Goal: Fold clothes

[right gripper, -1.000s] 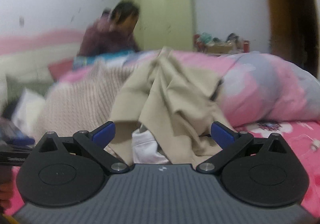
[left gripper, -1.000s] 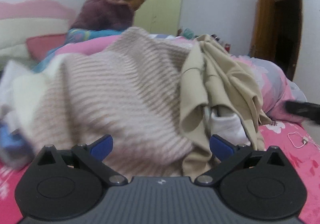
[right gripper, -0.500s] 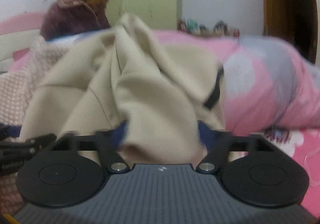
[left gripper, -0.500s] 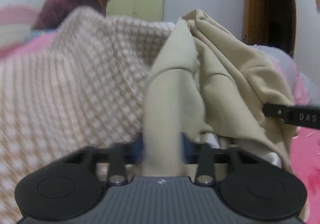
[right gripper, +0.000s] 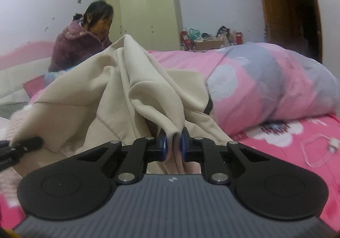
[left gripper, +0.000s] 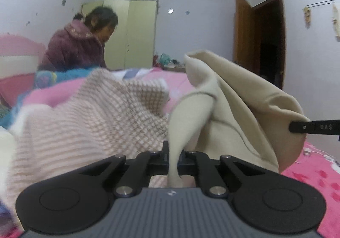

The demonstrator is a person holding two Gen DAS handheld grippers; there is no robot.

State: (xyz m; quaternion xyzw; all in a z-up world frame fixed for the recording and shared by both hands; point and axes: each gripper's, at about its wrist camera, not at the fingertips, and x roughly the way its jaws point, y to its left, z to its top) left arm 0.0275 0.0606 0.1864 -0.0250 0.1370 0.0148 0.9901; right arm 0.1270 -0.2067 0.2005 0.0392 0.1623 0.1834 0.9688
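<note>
A beige garment point(left gripper: 233, 106) is lifted off the bed in a bunched drape. My left gripper point(left gripper: 174, 153) is shut on a narrow fold of it, which runs straight down between the fingers. In the right wrist view the same beige garment point(right gripper: 119, 93) rises in folds, and my right gripper point(right gripper: 173, 142) is closing on a thick pleat, its blue pads pressing the cloth from both sides. The right gripper's tip point(left gripper: 297, 127) shows at the cloth's right edge in the left view. The left gripper's tip point(right gripper: 27, 143) shows at the lower left in the right view.
A pink-and-white knitted sweater point(left gripper: 85, 123) lies heaped left of the beige cloth. A person point(left gripper: 78, 47) in a purple jacket bends over the bed's far side. A rolled floral duvet point(right gripper: 265, 85) lies at right, with a white cable point(right gripper: 316, 148) on the pink sheet. A wardrobe point(right gripper: 153, 19) stands behind.
Both grippers were open a second ago above the pile. They pushed into the beige garment, shut on its folds, and have lifted it off the sweater.
</note>
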